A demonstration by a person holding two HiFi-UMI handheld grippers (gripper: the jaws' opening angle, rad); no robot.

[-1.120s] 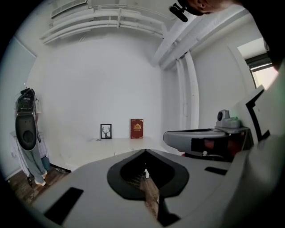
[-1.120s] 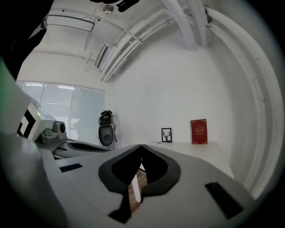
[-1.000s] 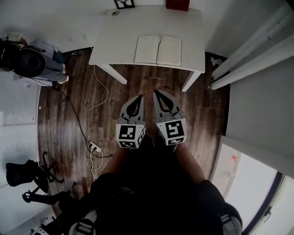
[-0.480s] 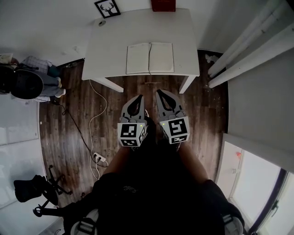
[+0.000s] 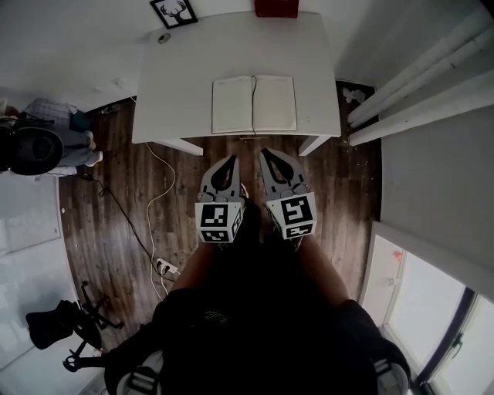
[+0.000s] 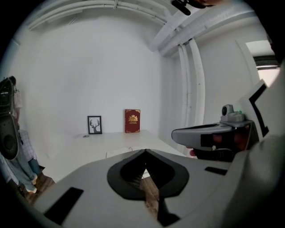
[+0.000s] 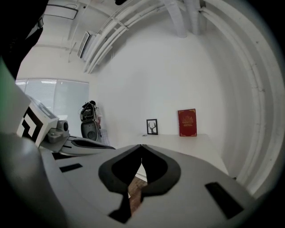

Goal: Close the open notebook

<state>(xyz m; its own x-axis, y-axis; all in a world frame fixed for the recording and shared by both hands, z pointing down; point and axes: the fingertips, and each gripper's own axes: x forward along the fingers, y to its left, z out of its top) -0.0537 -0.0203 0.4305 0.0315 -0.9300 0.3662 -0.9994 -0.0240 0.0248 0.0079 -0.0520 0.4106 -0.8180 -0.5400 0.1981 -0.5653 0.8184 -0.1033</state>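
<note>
An open notebook with blank white pages lies flat near the front edge of a white table. My left gripper and right gripper hang side by side over the wooden floor, just short of the table's front edge and below the notebook. Both have their jaws shut with nothing between them. In the left gripper view the left gripper points at the table, with the notebook's edge just above its tips. The right gripper points the same way.
A red book and a framed deer picture stand at the table's back against the wall. White pipes run along the right. A white cable and power strip lie on the floor at left, beside a black bag.
Both grippers and the person have come closer to the table; the notebook now lies just ahead of the jaw tips. The jaws stay shut.
</note>
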